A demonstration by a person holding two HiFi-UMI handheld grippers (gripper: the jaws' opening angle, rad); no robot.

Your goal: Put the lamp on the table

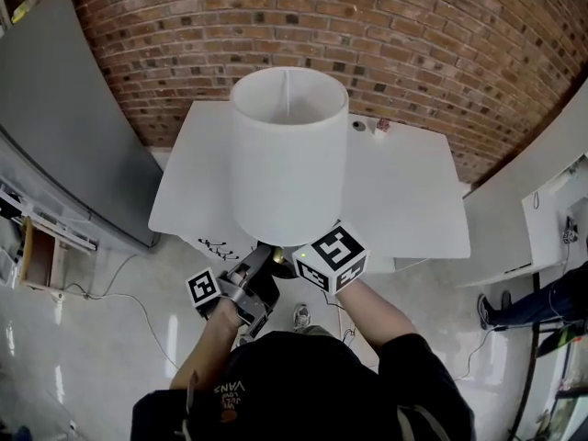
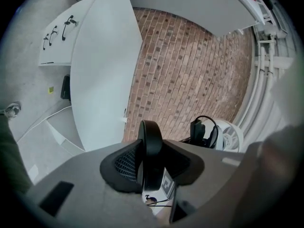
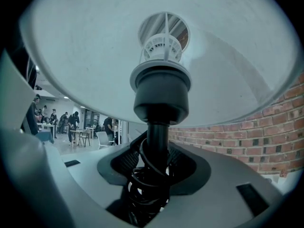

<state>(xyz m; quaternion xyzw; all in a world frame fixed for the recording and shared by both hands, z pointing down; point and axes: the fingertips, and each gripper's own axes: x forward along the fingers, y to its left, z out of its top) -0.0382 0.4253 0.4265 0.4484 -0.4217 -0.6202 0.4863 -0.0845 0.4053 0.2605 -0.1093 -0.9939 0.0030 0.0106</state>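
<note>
A red brick wall [image 1: 413, 44] stands beyond both tools, and the white rectangular bench [image 1: 404, 200] lies just ahead of them. The lamp [image 1: 289, 154], with its white cylindrical fabric shade, is held up off the bench at its near edge. The left hand-held gripper [image 2: 151, 163] is clenched on the rim of the black round base [image 2: 149, 141]. Beside it, the right hand-held gripper [image 3: 156, 165] grasps the black stem [image 3: 157, 137], wound with black cord [image 3: 145, 182], under the shade.
</note>
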